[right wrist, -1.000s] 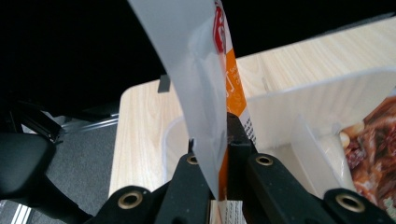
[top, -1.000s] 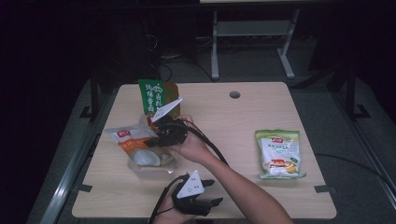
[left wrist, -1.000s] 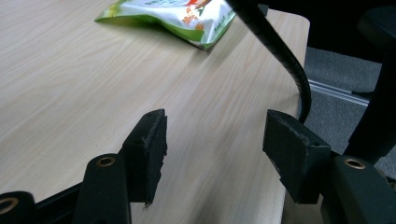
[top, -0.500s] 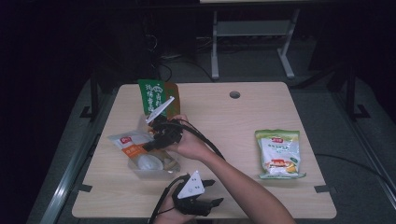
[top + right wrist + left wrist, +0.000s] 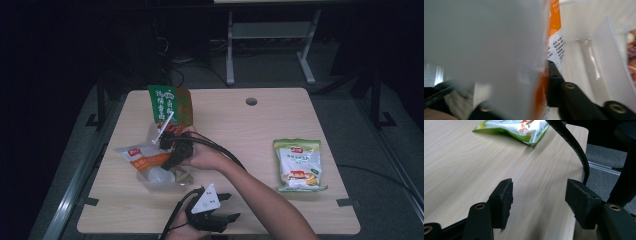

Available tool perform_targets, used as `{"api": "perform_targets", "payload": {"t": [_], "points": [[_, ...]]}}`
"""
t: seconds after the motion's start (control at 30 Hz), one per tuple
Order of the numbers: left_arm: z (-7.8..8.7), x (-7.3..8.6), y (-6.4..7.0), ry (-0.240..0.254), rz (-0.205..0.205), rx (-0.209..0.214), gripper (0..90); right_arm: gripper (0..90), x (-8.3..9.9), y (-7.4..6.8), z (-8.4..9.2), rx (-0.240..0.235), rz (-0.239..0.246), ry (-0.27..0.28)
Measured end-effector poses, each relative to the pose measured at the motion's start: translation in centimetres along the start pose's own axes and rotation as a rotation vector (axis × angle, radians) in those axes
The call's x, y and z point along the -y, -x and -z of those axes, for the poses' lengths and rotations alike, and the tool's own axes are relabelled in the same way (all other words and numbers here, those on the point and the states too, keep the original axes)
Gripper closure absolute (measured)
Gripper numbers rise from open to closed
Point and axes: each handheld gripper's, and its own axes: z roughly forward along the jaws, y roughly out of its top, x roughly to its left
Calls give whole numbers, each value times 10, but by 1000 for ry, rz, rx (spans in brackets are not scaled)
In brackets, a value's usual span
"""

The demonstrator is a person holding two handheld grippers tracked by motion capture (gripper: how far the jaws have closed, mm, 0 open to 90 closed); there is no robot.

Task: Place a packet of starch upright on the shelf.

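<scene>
Near the left edge of the desk: the orange-and-white packet (image 5: 145, 160) lies partly in a clear plastic bag (image 5: 162, 180), with the right tool (image 5: 172, 152) on it.
Hidden: the right tool's jaw tips are buried among the packet and the bag in the high view; the exact pinch point there is hard to make out.
Blurred: in the right gripper view a pale, out-of-focus film covers the left half; the packet's small print (image 5: 556, 51) is unreadable.
Right tool state: jaws closed tight on the orange-and-white packet (image 5: 554, 15); they have just been closing with the packet between them.
Left tool state: jaws (image 5: 539, 200) stand well apart with nothing between them, bare desk (image 5: 474, 165) below.
One view against another: the left gripper view shows the green snack bag (image 5: 516, 127) cut off at its top edge; the high view shows it whole (image 5: 298, 165) near the right edge.
Also in high view: a green-and-red pouch (image 5: 170, 107) stands just behind the right tool, toward the far edge.
Hand pose: the right hand (image 5: 205, 155) reaches across from the near edge toward the left; the left hand holds the left tool (image 5: 220, 207) low at the near edge, jaws pointing right.
</scene>
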Motion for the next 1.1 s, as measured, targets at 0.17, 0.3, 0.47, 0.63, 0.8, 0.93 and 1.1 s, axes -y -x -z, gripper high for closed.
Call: {"api": "perform_targets", "payload": {"t": [0.17,0.3,0.47,0.63,0.8,0.93,1.1], "points": [[0,0,1,-5,-7,2,383,898,9,1,2,-5,-43,54],[0,0,4,1,-2,10,382,899,18,-2,8,1,-65,121],[1,-2,8,-7,10,24,379,899,26,-9,16,21,-85,215],[0,-1,13,-31,4,33,376,900,31,-16,24,37,-79,330],[2,1,16,-45,-11,48,374,900,40,-16,18,61,-74,437],[5,4,17,-51,-3,55,373,900,52,-12,6,58,-94,476],[6,8,15,-58,0,53,369,899,56,-11,1,72,-94,505]]}}
